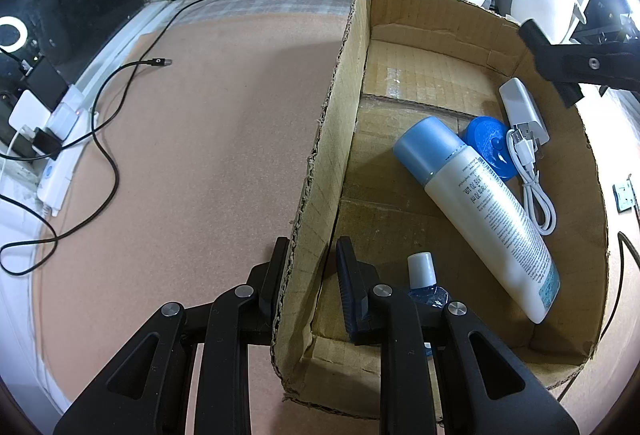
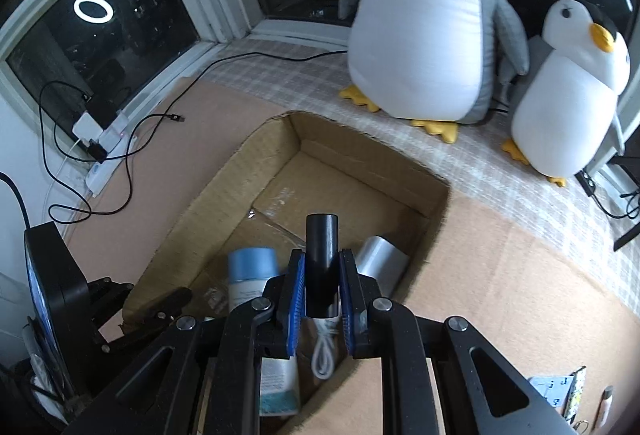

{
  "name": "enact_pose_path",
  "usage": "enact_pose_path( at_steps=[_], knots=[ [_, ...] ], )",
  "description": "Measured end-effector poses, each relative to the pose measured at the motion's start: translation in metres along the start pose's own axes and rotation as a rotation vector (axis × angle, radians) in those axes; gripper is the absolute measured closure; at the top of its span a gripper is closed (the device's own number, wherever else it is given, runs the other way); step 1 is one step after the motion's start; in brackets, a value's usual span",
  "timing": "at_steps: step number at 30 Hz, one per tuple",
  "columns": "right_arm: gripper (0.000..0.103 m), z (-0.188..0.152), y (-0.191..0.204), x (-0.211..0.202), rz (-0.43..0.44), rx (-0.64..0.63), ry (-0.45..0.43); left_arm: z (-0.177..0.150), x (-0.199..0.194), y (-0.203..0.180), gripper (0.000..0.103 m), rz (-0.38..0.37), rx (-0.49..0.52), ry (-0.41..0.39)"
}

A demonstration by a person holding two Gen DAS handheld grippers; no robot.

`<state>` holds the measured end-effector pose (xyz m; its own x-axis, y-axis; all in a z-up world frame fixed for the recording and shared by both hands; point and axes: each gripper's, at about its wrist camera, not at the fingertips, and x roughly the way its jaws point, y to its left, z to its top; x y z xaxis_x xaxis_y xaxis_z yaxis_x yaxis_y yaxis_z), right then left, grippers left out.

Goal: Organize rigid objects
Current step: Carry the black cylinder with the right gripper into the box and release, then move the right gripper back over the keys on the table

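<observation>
Inside, the cardboard box [image 1: 316,195] clamped by the left tool [image 1: 310,275] holds a lotion bottle [image 1: 492,211]; right tool [image 2: 322,299] grips a black cylinder [image 2: 321,263].

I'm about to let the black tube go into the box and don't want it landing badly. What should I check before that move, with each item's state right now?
1. Black tube clamped in the right gripper: ok, pads press both its sides.
2. Tube over the cardboard box opening: ok, the box floor shows beyond it.
3. Box steadied: ok, left gripper is shut on the box's side wall.
4. Free floor in the box: ok, the far half is bare cardboard.
5. Spot straight below the tube: not ok, the white cable and white bottle lie there.
6. Height of tube above the contents: cannot tell.
</observation>
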<state>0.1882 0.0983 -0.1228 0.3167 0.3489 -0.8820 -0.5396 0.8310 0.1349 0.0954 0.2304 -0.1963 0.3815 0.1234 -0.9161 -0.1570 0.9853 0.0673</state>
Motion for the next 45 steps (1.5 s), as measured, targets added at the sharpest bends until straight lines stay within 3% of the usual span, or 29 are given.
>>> enact_pose_path(
  at_steps=[17,19,21,24,34,45],
  knots=[
    [0.088,0.004,0.017,0.018,0.011,-0.018,0.028,0.0,0.002,0.001,0.083,-0.016,-0.002,-0.007],
    [0.084,0.004,0.018,0.018,0.004,-0.018,0.028,0.0,0.002,0.0,0.083,-0.013,-0.003,-0.009],
    [0.064,0.003,0.018,0.016,0.016,-0.011,0.023,-0.001,0.001,-0.001,0.083,-0.009,0.0,-0.012],
    [0.057,0.0,0.016,0.009,0.006,-0.007,-0.006,-0.001,0.001,-0.001,0.083,-0.006,0.001,-0.011],
    [0.055,-0.01,-0.008,-0.015,0.009,0.041,-0.038,-0.002,0.0,0.0,0.083,-0.006,-0.016,-0.01],
    [0.055,-0.036,-0.057,-0.055,-0.048,0.112,-0.083,0.001,0.001,-0.001,0.083,0.003,-0.009,-0.004]
  ],
)
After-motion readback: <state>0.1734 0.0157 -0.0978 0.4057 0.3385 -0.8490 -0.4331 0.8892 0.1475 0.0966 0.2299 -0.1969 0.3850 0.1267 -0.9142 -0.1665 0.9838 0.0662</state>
